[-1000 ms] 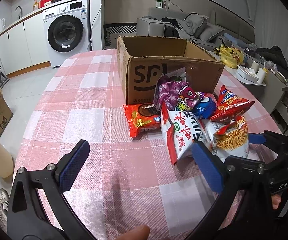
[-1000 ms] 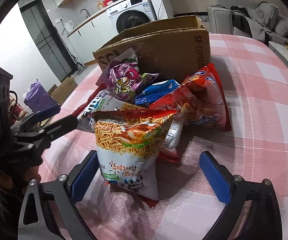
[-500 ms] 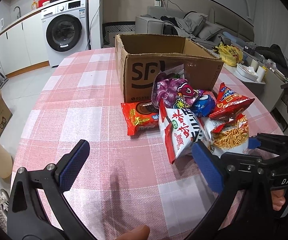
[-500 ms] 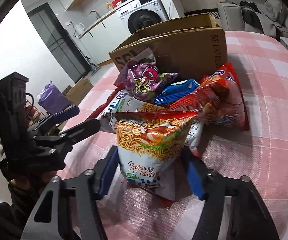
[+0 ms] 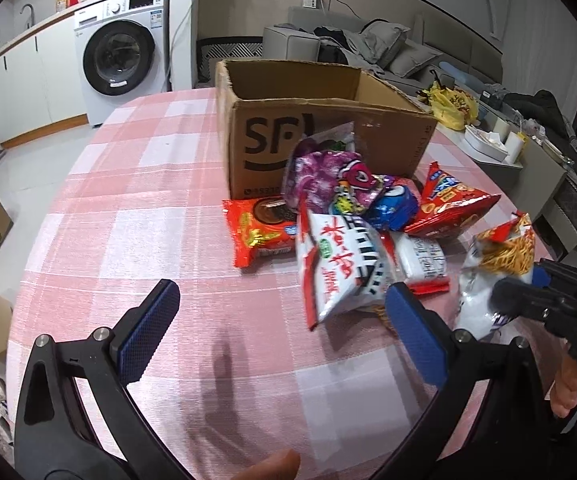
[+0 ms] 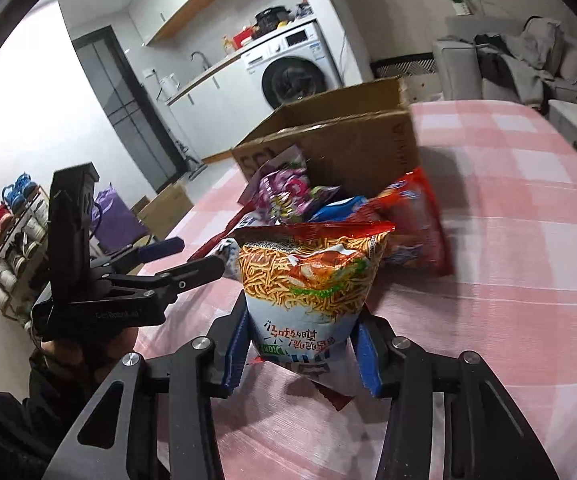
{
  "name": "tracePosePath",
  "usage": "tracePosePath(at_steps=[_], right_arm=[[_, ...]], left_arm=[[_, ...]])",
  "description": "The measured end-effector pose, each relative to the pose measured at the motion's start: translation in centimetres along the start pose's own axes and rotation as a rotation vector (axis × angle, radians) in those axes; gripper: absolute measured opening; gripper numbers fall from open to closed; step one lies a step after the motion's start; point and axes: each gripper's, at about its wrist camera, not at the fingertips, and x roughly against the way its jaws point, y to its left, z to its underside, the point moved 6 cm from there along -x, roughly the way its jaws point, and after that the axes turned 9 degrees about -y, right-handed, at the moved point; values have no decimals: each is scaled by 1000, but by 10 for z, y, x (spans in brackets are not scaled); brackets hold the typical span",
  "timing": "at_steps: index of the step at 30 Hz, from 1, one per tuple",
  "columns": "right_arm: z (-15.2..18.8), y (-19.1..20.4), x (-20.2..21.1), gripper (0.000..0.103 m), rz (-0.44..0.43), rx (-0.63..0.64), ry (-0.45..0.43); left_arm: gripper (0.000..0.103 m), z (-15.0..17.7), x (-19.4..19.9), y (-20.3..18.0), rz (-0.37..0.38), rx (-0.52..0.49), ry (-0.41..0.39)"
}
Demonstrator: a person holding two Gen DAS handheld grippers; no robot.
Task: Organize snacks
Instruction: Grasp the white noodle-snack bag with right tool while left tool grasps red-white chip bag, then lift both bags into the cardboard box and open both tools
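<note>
Noodle-snack bag (image 6: 308, 288) in right gripper (image 6: 302, 350) (upright)

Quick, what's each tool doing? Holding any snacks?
Left tool: open, holding nothing.
Right tool: closed on the noodle bag.

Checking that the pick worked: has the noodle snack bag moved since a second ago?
Yes. In the left wrist view the noodle snack bag has shifted right, away from the cardboard box and the pile, clamped in the right gripper.
</note>
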Motion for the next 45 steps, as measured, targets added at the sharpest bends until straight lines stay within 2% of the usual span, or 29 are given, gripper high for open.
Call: tracePosePath(at_steps=[8, 20, 22, 24, 26, 34, 45], right_arm=[[3, -27, 18, 46, 42, -39, -20], [10, -44, 20, 46, 40, -74, -14], [9, -44, 19, 46, 38, -78, -12], [9, -45, 17, 46, 39, -80, -13], [9, -46, 17, 46, 39, -82, -12], [9, -46, 17, 46, 42, -78, -16], [3, -31, 26, 46, 17, -44, -49]], left_arm=[[103, -2, -20, -22, 8, -62, 33], [102, 1, -45, -42, -34, -188, 83], [95, 3, -46, -44, -36, -203, 86], [85, 4, -46, -46, 1, -202, 94], [67, 5, -44, -51, 49, -191, 98], [58, 10, -31, -52, 88, -189, 73], [57, 8, 2, -30, 92, -121, 16]])
